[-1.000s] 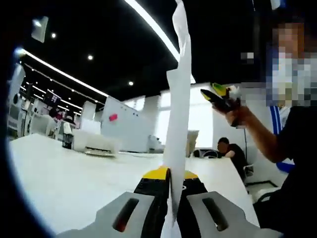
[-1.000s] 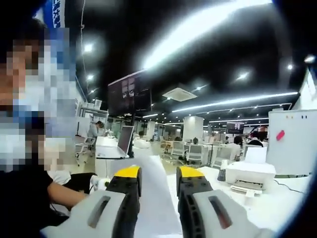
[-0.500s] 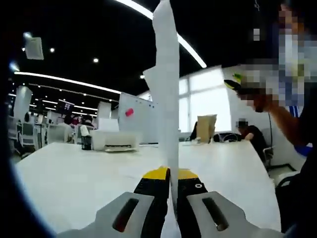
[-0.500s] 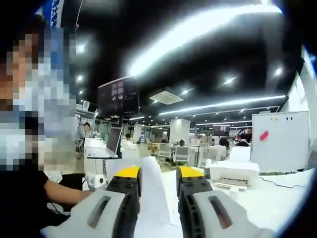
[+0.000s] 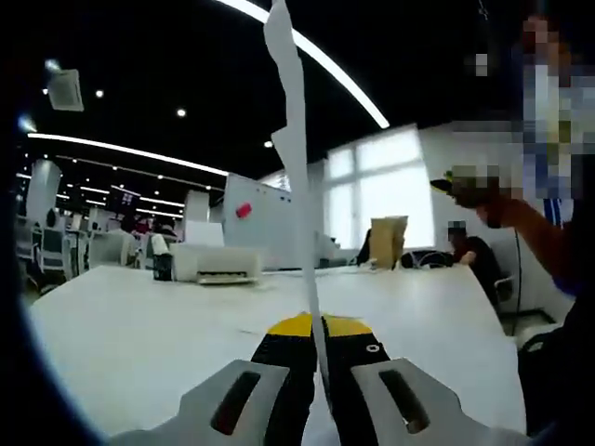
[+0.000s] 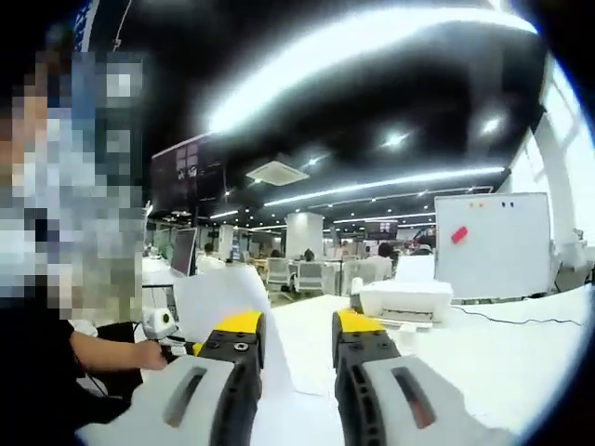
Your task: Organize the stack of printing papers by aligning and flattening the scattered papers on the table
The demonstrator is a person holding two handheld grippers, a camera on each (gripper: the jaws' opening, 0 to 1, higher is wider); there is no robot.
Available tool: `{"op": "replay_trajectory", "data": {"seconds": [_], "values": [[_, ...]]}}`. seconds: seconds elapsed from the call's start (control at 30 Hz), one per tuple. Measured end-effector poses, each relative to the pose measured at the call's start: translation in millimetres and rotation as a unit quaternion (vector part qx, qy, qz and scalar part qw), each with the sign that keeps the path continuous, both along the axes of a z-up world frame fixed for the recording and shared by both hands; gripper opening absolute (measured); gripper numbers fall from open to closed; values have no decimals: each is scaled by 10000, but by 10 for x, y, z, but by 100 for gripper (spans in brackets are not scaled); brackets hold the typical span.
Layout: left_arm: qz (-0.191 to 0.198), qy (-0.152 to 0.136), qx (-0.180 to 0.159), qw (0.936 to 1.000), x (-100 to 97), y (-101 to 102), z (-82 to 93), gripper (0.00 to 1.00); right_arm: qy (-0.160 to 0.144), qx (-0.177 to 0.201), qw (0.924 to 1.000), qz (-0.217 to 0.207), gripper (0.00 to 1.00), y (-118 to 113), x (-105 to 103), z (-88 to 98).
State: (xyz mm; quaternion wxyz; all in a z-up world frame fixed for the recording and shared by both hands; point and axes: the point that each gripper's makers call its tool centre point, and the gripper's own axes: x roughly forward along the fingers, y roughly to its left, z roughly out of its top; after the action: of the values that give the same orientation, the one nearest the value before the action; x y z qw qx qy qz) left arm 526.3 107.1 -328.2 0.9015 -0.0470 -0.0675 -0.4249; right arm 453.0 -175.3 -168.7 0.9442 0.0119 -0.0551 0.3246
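White paper (image 5: 296, 177) stands on edge in the left gripper view, rising from between the yellow-tipped fingers (image 5: 290, 327) of the left gripper (image 5: 322, 327), which are pressed together and pinching its lower edge above the pale tabletop (image 5: 139, 325). Far across the tabletop sit a white printer (image 5: 216, 263) and a whiteboard (image 5: 256, 221) with a pink mark. At the right, a hand (image 5: 483, 190) holds the other tool. In the right gripper view the right gripper (image 6: 297, 327) has its fingers (image 6: 240, 327) spread, with a curved sheet (image 6: 223, 297) just beyond them at the left and the printer (image 6: 405, 300) at the far right
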Motion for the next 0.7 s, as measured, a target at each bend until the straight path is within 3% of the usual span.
{"op": "replay_trajectory", "data": {"seconds": [0.7], "values": [[-57, 58, -8, 10000, -8, -21, -22, 6, 335, 22, 9987, -389, 25, -348, -154, -316]]}}
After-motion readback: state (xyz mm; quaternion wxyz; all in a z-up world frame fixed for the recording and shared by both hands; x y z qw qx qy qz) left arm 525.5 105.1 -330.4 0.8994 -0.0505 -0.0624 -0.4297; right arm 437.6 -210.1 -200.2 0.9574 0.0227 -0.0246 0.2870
